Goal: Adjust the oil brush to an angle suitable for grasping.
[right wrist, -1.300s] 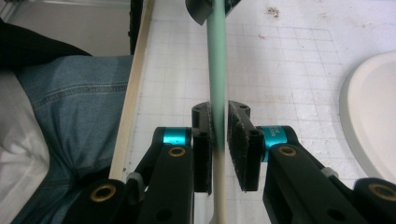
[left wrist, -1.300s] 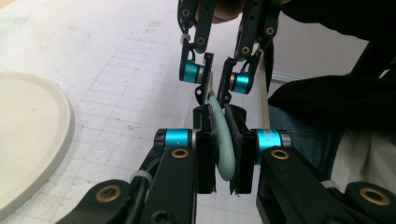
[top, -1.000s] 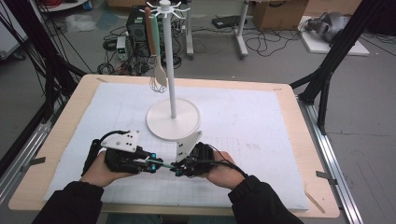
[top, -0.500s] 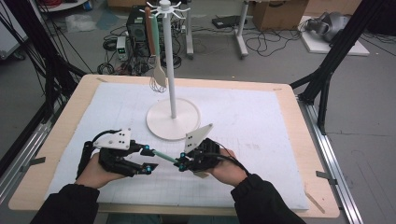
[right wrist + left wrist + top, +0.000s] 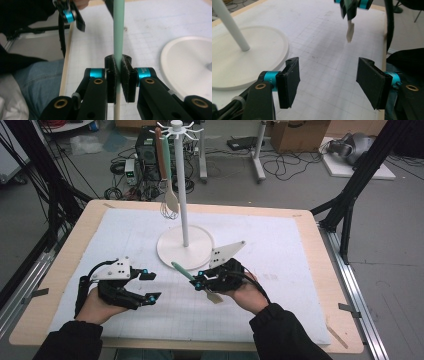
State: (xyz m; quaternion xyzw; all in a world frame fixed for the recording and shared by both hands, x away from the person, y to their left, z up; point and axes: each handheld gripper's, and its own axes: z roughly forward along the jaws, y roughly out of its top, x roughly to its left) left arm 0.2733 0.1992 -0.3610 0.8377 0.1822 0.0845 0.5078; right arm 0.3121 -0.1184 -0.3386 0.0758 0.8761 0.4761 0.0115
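Observation:
My right gripper [image 5: 200,282] is shut on a utensil with a mint-green handle [image 5: 181,270] and a cream end [image 5: 215,296]. In the right gripper view the pads [image 5: 118,82] clamp the green handle [image 5: 118,27], which runs straight up between them. My left gripper [image 5: 150,286] stands to its left, apart from the utensil; its jaws have just been opening. In the left gripper view nothing is between its wide-set jaws [image 5: 328,83], and the utensil's cream end [image 5: 349,31] hangs from the right gripper farther off. A white rack [image 5: 181,185] rises from a round base [image 5: 172,252] behind both grippers.
A whisk [image 5: 165,210] and a brown-handled spoon [image 5: 171,200] hang from the rack's top hooks. A white gridded mat [image 5: 280,245] covers the wooden table [image 5: 320,270]. The person's forearms come in over the near edge. Cables and equipment lie on the floor beyond.
The left gripper has let go of the utensil, opened and drawn back to the left. The right gripper has carried the utensil a little to the right, away from the left one.

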